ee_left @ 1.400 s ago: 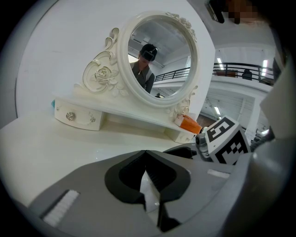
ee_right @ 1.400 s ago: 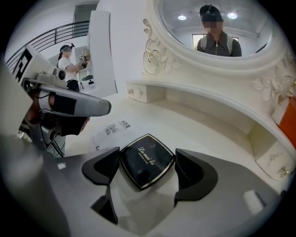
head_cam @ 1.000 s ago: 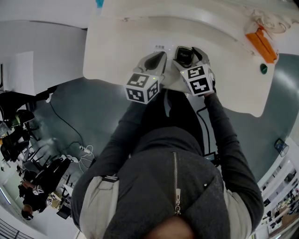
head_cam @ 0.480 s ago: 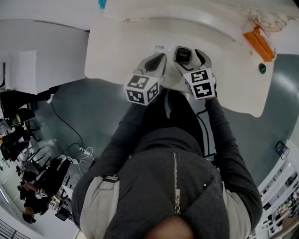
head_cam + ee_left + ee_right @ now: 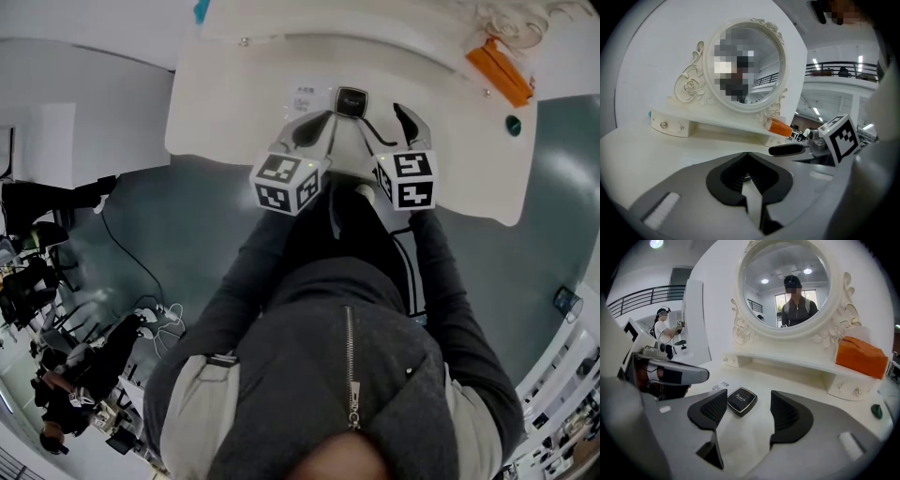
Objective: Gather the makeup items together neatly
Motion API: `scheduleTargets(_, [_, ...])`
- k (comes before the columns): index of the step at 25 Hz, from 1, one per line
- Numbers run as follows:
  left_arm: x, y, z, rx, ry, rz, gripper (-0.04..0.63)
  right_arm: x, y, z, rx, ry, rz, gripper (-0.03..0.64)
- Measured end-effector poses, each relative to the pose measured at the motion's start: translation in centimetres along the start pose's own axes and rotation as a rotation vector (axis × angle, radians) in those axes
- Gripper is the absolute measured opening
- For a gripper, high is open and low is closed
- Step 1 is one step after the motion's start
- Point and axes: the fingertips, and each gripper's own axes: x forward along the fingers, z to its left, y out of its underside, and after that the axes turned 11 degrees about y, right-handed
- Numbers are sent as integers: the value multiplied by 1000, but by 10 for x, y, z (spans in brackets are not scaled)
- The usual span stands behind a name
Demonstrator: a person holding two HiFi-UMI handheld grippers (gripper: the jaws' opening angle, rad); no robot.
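Black compact (image 5: 741,401) lies flat on the white table (image 5: 801,385), out in front of the mirror (image 5: 785,287) and a bit toward its left side in the right gripper view. In the head view the compact (image 5: 351,100) sits on the table (image 5: 234,103) on your side of the mirror, nothing touching it.

Your right gripper (image 5: 749,413) points at the mirror with its jaws apart. They have just been narrowing, but nothing is gripped. The compact lies on the table between the two pads, close to the left one and not pressed by either. In the head view the right gripper (image 5: 384,119) hangs on your side of the compact.

Your left gripper (image 5: 749,176) also faces the mirror (image 5: 743,65). Its jaws are clenched tip to tip, with nothing visible between them. In the head view it (image 5: 317,127) sits left of the right gripper, the two side by side.

A small white printed label (image 5: 719,386) lies on the table in front of the mirror, just left of the compact. An orange box (image 5: 861,357) stands on the right end of the mirror's base shelf (image 5: 787,363). A small green thing (image 5: 876,411) lies on the table past the mirror's right end; too small to name.
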Motion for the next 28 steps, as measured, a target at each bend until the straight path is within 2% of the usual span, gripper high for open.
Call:
scheduleTargets(6, [6,-3,-35,23,32,-57,9,-29,-20,-10,106,49,-138,99])
scheduleTargets(10, [8,-1,-55,36,52,-83,9,-44,-25,-8,120,59,-188,9])
scheduleTargets(15, [6,-2,-74,47,76,-107,9,-58,-25,-2,135,20,-179,3])
scheduleTargets(22, [4,-1,-83,46,103,-108,9,-74,-16,-10,126,97,-182,3])
scheduleTargets(28, [8,-3,-90,71,100,-108,8,-78,-10,-14,112,101,-179,3])
